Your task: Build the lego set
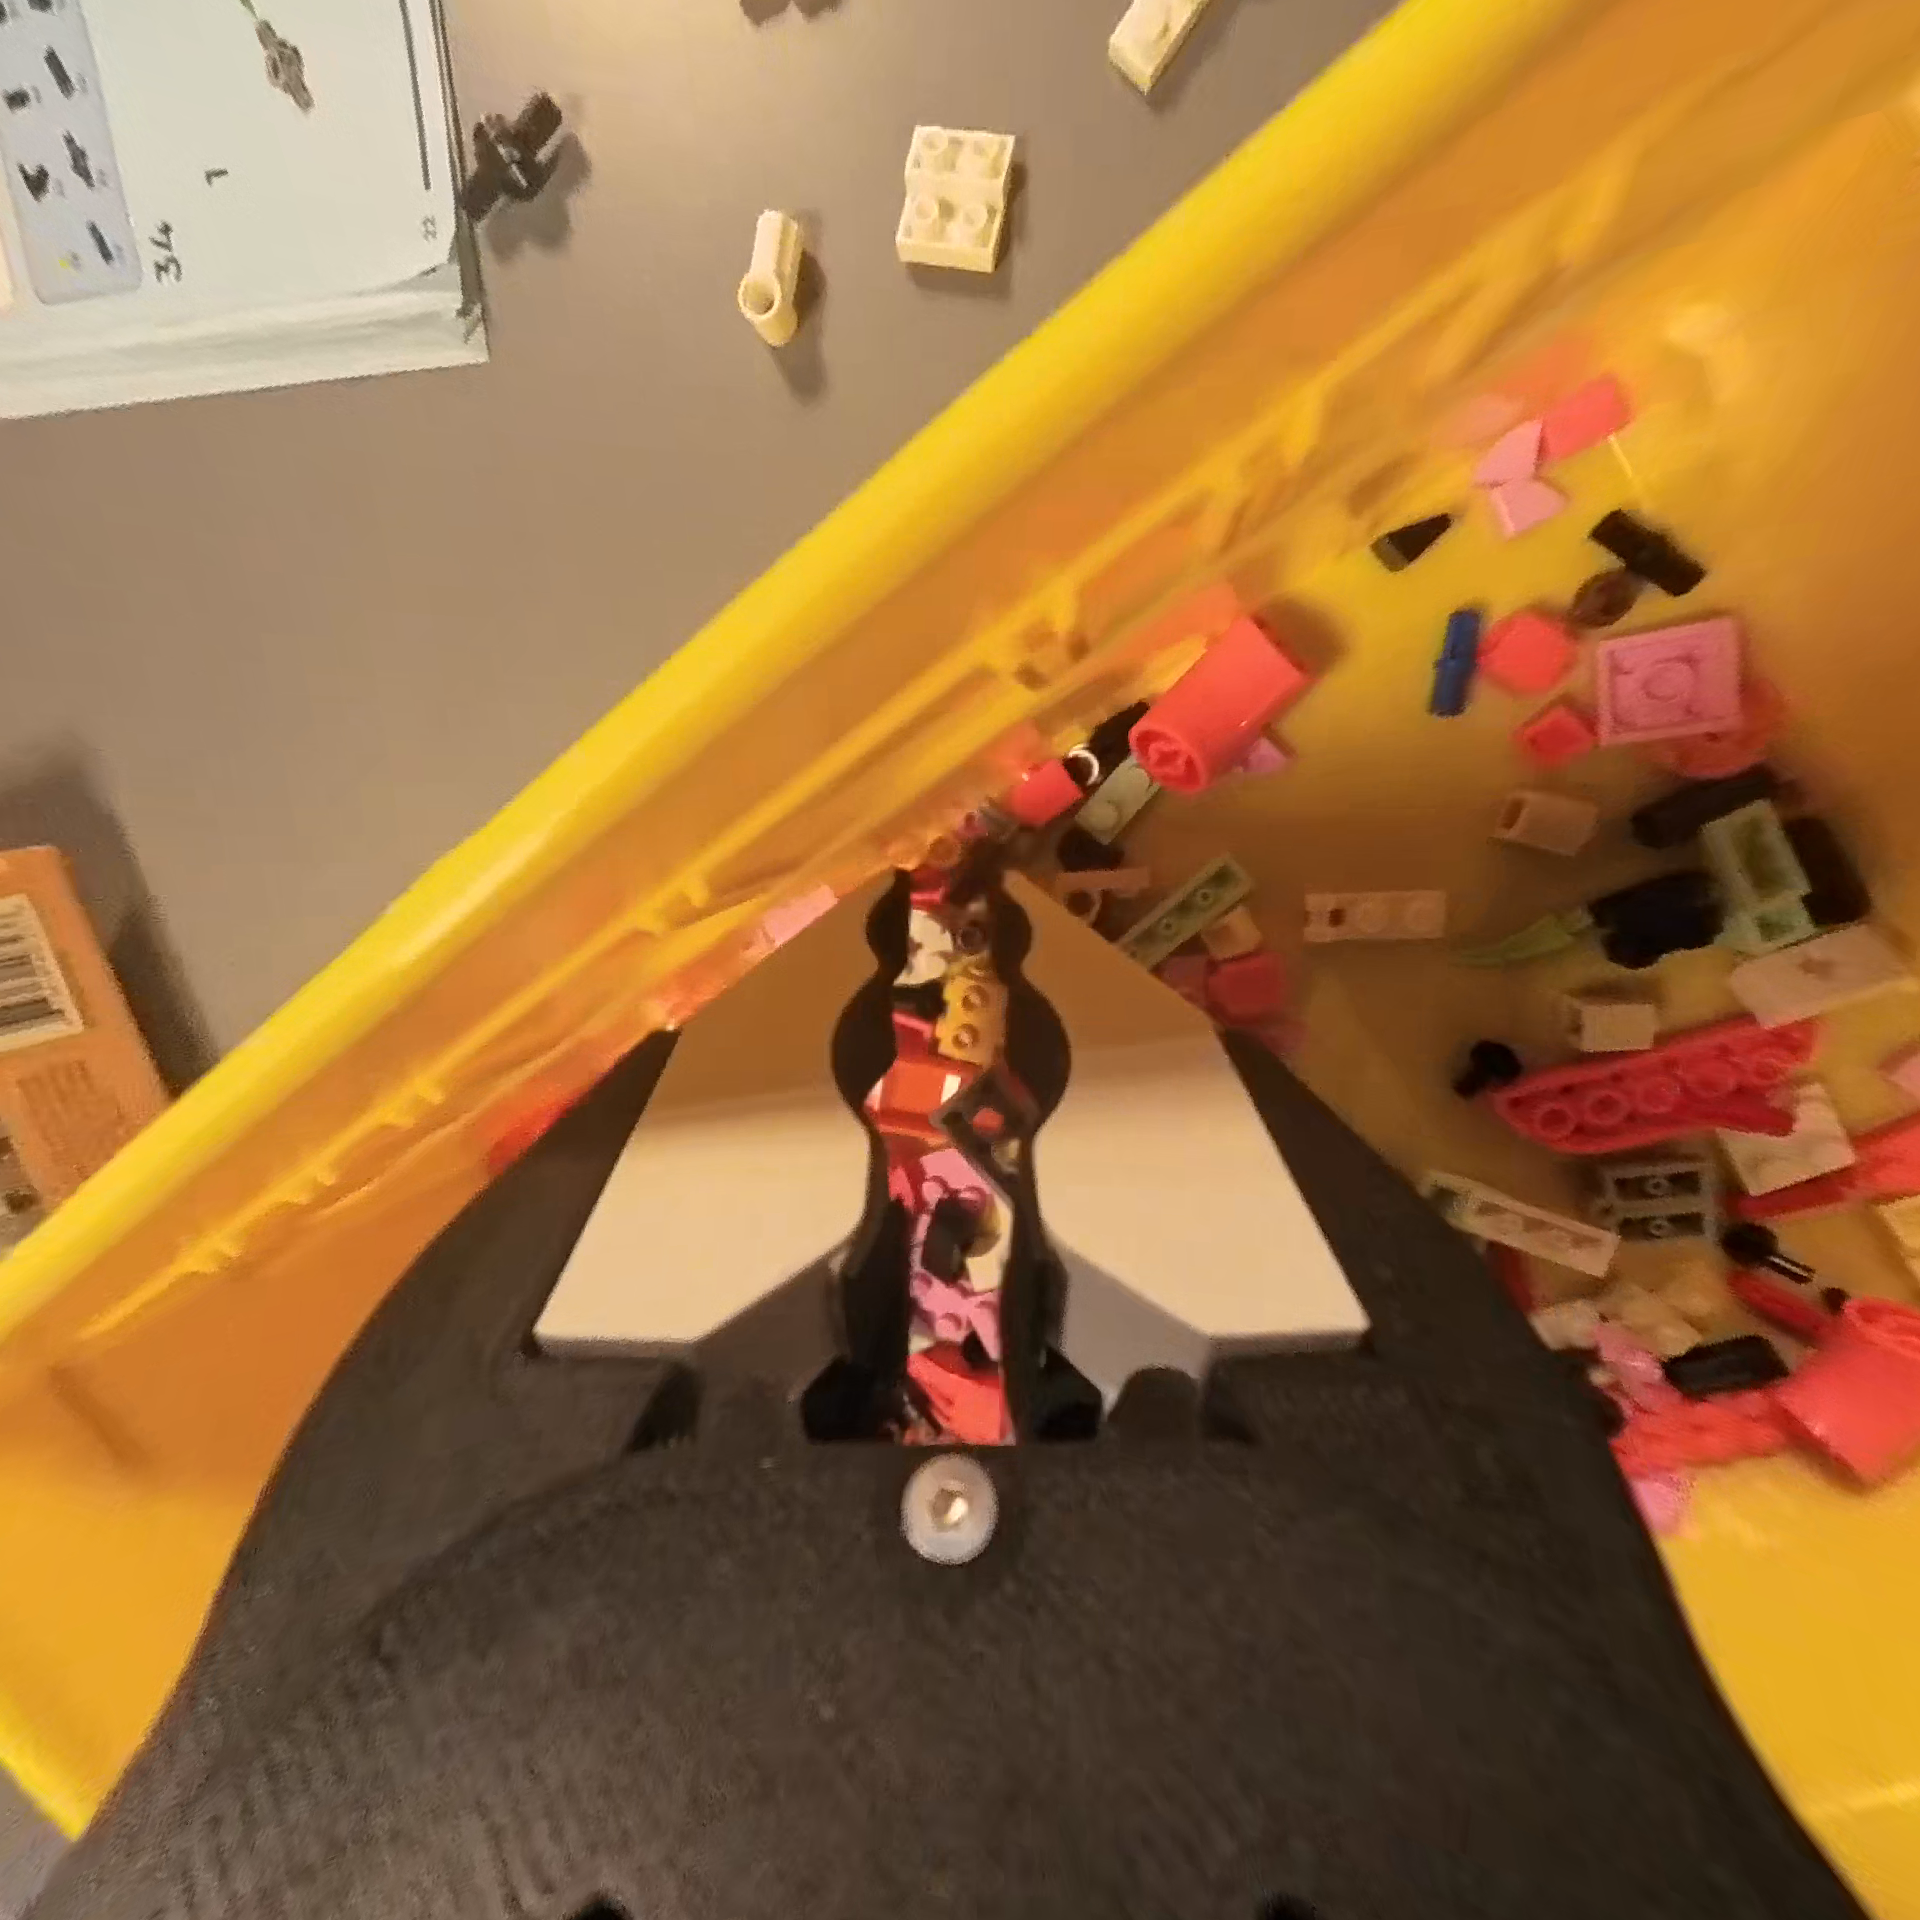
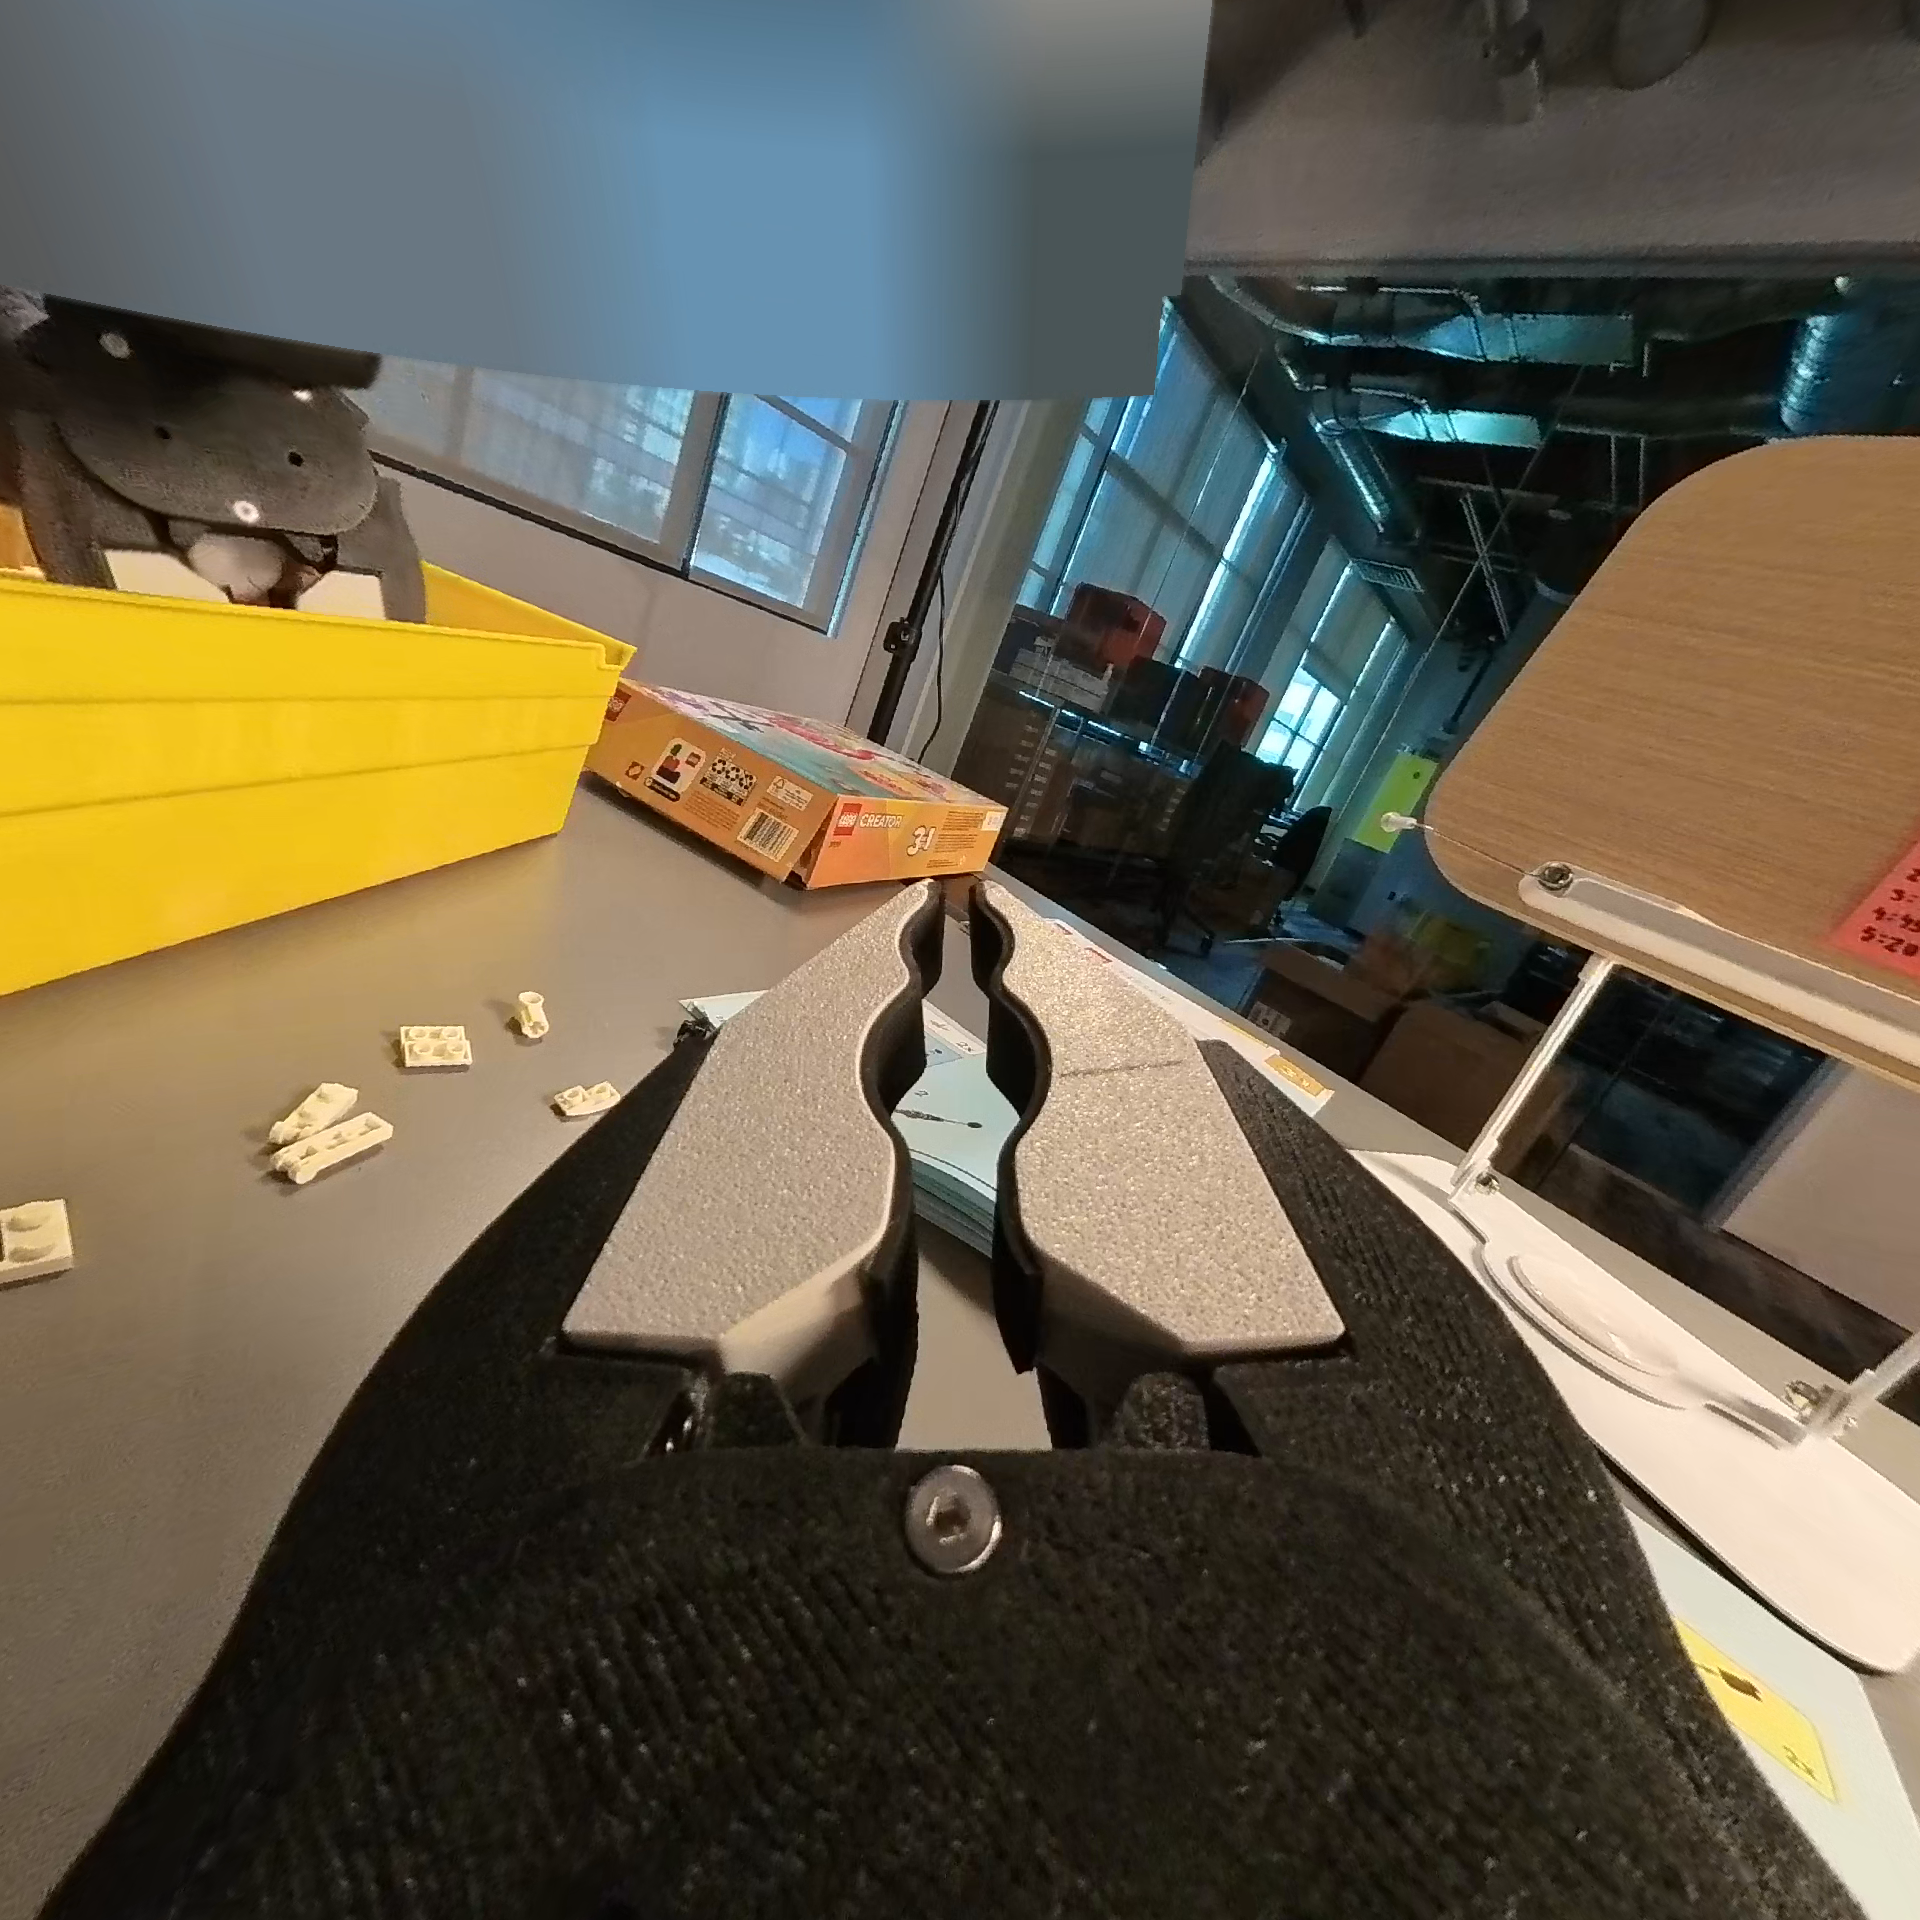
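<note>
My left tongs [image 1: 951, 894] reach down inside the yellow plastic bin [image 1: 727, 644], close to its wall, with a narrow gap between the tips, above a heap of small red, pink and black building bricks [image 1: 1195, 717]. Whether they pinch any brick, I cannot tell. Past the bin wall, cream bricks [image 1: 956, 197] lie on the grey table [image 1: 312, 623]. My right tongs [image 2: 956, 896] hover over the table, almost closed and empty. Just beyond their tips lies an orange cardboard box [image 2: 810, 800]; below them a light blue booklet [image 2: 951, 1153].
</note>
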`<state>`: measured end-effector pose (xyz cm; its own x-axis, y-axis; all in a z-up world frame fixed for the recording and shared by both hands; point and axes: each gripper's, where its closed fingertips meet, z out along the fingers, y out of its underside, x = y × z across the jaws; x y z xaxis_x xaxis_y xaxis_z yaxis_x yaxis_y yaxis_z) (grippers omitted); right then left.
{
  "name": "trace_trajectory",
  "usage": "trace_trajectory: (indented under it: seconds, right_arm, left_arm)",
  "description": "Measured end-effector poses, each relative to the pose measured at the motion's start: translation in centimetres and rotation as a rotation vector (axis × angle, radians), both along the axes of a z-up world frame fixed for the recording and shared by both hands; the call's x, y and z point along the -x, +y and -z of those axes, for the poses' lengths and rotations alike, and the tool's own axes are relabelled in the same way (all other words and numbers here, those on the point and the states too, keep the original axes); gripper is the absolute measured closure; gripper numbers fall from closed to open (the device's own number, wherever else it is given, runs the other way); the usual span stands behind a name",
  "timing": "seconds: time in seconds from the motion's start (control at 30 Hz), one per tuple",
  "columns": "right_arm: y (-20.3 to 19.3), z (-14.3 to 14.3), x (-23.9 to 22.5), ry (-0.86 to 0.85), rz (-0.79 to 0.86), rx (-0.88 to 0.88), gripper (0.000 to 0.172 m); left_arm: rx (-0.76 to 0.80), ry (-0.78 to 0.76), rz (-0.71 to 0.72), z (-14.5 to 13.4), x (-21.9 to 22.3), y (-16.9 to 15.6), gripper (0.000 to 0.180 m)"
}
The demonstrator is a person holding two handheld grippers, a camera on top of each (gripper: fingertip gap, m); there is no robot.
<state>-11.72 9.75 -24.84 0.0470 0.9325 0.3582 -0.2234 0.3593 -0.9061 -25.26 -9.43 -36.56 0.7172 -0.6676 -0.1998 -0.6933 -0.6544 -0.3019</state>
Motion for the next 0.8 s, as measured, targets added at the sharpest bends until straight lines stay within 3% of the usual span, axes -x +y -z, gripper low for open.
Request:
trace_trajectory:
  seconds: [0.2, 0.53, 0.63, 0.73, 0.8]
  right_arm:
    - [0.0, 0.0, 0.0, 0.0, 0.0, 0.0, 0.169]
    - [0.1, -0.1, 0.0, 0.003, 0.001, 0.01, 0.169]
    - [0.4, -0.2, 0.0, 0.01, 0.005, 0.028, 0.169]
    - [0.9, -0.3, 0.0, 0.02, 0.018, 0.059, 0.169]
    - [1.2, -0.5, -0.1, 0.027, 0.028, 0.079, 0.169]
  left_arm:
    - [-0.019, 0.005, 0.014, -0.3, -0.3, -0.2, 0.175]
    - [-0.069, 0.014, -0.084, -2.1, -0.3, -1.4, 0.175]
    - [-0.217, 0.035, -0.142, -5.1, 0.0, 0.0, 0.176]
    - [-0.436, 0.051, -0.235, -10.7, 0.2, 2.7, 0.176]
    - [-0.531, 0.056, -0.223, -14.1, -1.4, 4.9, 0.176]
